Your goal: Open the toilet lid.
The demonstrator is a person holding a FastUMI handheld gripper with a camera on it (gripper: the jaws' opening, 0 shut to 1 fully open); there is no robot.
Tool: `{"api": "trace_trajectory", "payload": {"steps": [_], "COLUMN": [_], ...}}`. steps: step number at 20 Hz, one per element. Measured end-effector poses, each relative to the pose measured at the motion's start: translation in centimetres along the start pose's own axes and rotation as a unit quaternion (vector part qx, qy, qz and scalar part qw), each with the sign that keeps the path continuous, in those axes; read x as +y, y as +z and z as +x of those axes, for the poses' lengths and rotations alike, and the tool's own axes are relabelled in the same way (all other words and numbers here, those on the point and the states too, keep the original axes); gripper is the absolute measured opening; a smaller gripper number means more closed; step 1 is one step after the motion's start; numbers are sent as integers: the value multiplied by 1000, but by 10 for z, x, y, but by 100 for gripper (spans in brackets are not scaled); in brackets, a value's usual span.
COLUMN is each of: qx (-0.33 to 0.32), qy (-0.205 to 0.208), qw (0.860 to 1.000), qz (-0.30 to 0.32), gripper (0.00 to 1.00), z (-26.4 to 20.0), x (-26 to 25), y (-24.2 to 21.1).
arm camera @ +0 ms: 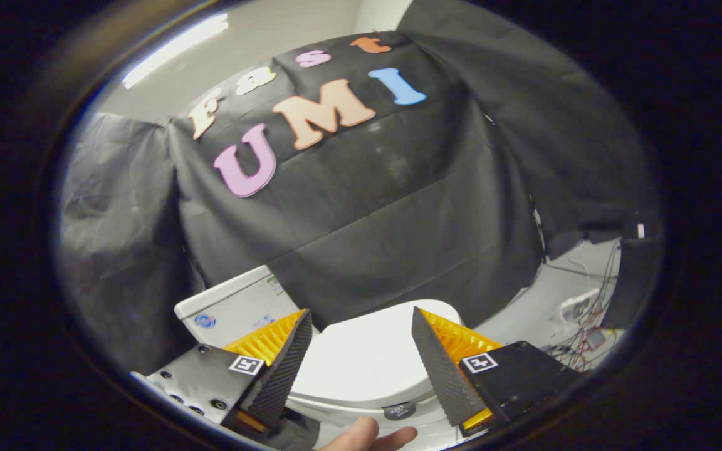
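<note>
The two-finger gripper (361, 351) hangs with its jaws spread wide and nothing between them, its black ribbed pads backed by orange ridged plastic, poised above the smooth, glossy white plastic toilet lid (367, 363), which lies closed on the bowl just ahead of and below the fingertips. The lid is a broad rounded oval, slightly domed, its far end curving away between the two fingers toward the black cloth wall (367, 207) that hangs in soft creases behind. To the left, beyond the left finger, stands the boxy white ceramic cistern (235, 307), flat-topped with squared corners. To the right and farther off, a tangle of thin red and dark wires (586, 326) lies on the pale grey floor. Near the lid's front edge sits a small dark round button (400, 411), and just nearer still a person's bare fingertips (367, 437) reach in. The lid looks slick and offers no handle, so the step would likely go best by bringing the fingers down to the lid's near rim, hooking one pad under the lip or pinching the edge, then lifting in an arc about the hinge at the cistern side rather than pulling straight up.
</note>
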State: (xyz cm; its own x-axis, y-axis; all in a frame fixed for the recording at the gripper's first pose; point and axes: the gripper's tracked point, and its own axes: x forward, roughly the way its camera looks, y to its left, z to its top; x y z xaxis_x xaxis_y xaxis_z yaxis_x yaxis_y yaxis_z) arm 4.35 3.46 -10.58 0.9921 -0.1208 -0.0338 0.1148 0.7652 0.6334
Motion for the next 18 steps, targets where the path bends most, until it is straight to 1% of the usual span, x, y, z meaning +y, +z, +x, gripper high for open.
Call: {"api": "trace_trajectory", "payload": {"steps": [3,5,7,10,13,16,18], "qx": [8,25,44,54,67,97,125], "qy": [-18,-29,-48,-54,-67,-74,-86], "qw": [998,995,989,979,971,965,960], "qz": [57,95,133,190,218,232,235], "gripper": [98,98,98,96,96,96,96], "z": [-1,-4,-5,-8,-13,-15,-21], "x": [-18,-29,-42,-50,-58,-62,-67], "y": [-16,-32,-49,-65,-84,-104,-128]}}
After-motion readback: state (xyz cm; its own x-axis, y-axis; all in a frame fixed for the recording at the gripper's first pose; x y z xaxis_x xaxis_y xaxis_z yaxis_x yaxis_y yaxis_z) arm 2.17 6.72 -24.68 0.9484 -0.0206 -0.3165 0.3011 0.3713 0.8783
